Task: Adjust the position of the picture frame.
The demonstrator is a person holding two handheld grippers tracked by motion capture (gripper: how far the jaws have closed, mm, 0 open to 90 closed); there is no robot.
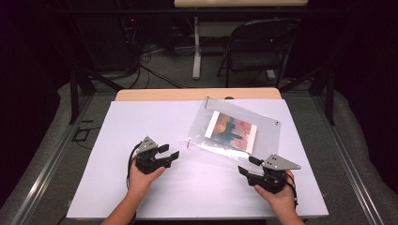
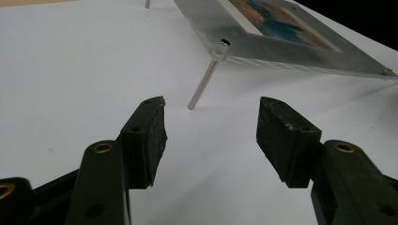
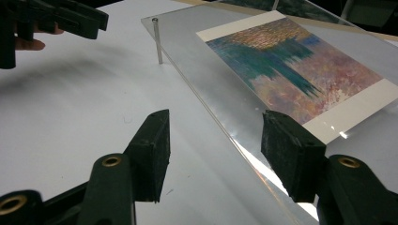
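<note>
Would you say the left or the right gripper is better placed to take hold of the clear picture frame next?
Probably right. The right gripper has open jaws astride the edge of the acrylic frame, while the left gripper is open on bare table short of the metal leg.

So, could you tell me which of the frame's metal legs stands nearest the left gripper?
The near-corner leg, slanting to the table just ahead of the open left gripper; the other leg stands far behind.

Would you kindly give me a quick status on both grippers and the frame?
Left gripper open, empty, facing the frame's pin leg. Right gripper open at the frame edge, no grip. Frame tilted on its pins. Nothing in the way.
</note>
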